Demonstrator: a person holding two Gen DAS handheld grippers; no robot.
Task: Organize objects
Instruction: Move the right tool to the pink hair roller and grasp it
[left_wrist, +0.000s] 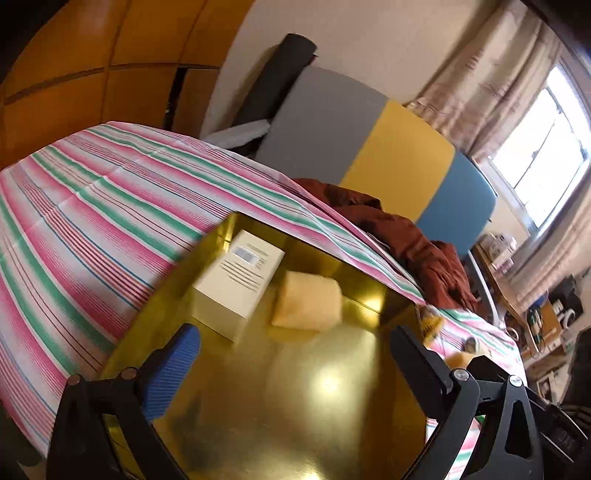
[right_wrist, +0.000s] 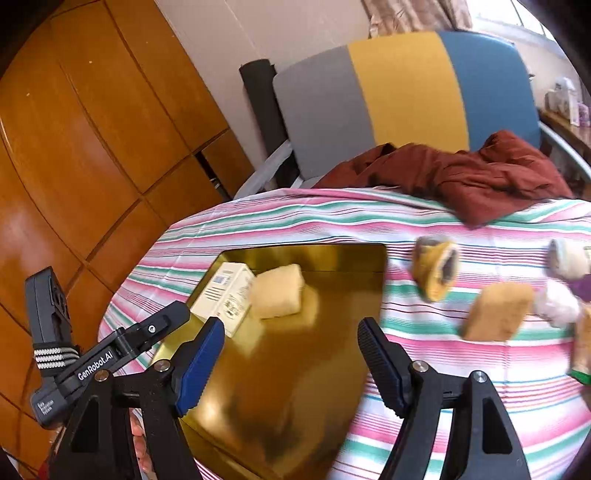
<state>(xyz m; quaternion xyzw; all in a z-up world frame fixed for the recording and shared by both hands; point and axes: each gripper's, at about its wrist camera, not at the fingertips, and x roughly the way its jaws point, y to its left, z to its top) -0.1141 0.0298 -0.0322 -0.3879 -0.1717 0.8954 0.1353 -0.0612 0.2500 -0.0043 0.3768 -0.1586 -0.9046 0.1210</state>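
A shiny gold tray (left_wrist: 314, 387) (right_wrist: 295, 369) lies on the striped tablecloth. In it are a white box (left_wrist: 240, 284) (right_wrist: 225, 295) and a pale yellow sponge block (left_wrist: 308, 301) (right_wrist: 279, 291). My left gripper (left_wrist: 295, 347) is open and empty over the tray's near part. My right gripper (right_wrist: 291, 343) is open and empty above the tray. To the right on the cloth lie a tan block (right_wrist: 498, 312), a yellow rolled item (right_wrist: 436, 271) and white and purple soft items (right_wrist: 565, 280), blurred.
A dark red cloth (right_wrist: 461, 173) (left_wrist: 406, 229) is heaped at the table's far edge in front of a grey, yellow and blue chair (right_wrist: 406, 88). Wooden cabinets (right_wrist: 92, 129) stand to the left. The left gripper's body (right_wrist: 92, 354) shows at left.
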